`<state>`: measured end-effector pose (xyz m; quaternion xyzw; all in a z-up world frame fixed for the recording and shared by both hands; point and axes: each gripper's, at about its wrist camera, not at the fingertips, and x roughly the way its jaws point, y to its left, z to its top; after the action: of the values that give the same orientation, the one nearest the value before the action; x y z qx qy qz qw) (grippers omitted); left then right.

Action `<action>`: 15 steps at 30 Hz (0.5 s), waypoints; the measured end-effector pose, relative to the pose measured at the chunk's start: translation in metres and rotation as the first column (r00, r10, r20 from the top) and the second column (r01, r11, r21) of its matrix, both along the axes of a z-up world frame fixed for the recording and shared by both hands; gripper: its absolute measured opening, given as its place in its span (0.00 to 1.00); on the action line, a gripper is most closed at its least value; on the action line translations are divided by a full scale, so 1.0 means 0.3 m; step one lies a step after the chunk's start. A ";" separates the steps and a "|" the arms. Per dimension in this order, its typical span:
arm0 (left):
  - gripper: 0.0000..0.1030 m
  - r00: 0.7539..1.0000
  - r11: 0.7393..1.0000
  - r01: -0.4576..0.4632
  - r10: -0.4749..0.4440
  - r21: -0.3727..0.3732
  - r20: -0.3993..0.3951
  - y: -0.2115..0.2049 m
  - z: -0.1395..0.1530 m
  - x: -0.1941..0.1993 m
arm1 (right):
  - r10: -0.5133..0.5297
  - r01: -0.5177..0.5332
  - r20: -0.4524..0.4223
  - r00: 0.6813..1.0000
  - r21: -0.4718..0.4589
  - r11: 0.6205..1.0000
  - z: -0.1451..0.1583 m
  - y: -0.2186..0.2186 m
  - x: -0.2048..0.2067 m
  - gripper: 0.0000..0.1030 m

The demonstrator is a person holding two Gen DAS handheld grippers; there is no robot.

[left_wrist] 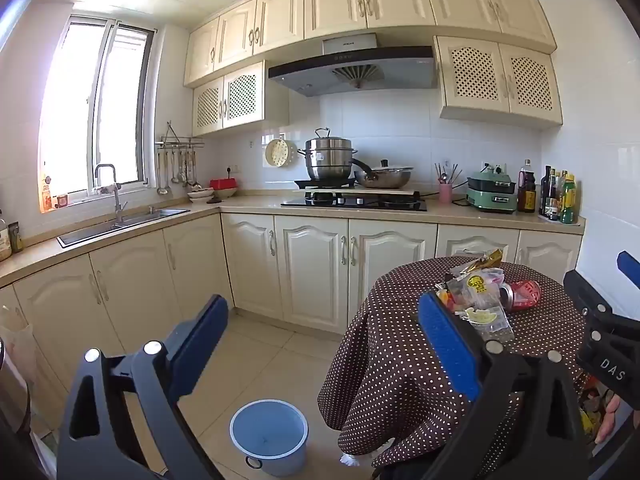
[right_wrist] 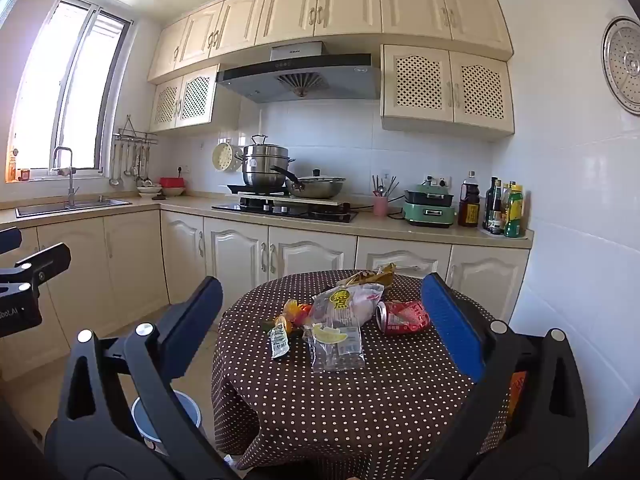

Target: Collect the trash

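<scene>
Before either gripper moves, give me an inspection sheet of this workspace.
Surface: round table under a brown polka-dot cloth.
Job's things: crushed red can on its side, clear wrappers, a sauce sachet, a gold wrapper, all bunched mid-table; blue bucket on the floor left of the table.
Clutter: nothing seen on the table beyond the trash.
Grippers: left gripper and right gripper both open, holding nothing, short of the trash.
Cables: a cord beside the green cooker.
Surroundings: stove with pots, sink, bottles on the counter.
</scene>
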<state>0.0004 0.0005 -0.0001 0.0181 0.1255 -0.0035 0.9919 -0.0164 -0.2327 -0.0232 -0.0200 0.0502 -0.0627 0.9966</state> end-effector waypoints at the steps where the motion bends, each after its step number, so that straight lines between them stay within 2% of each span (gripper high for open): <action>1: 0.91 1.000 1.000 0.001 -0.001 -0.002 -0.002 0.001 -0.001 0.001 | -0.001 0.001 0.000 1.000 0.000 1.000 0.000 0.000 -0.001 0.95; 15: 0.91 1.000 1.000 0.007 -0.007 -0.001 -0.006 0.014 -0.005 0.007 | -0.002 0.002 -0.003 1.000 0.009 1.000 0.002 0.014 0.001 0.95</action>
<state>0.0024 0.0045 -0.0016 0.0181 0.1285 -0.0073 0.9915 -0.0159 -0.2284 -0.0225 -0.0155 0.0522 -0.0636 0.9965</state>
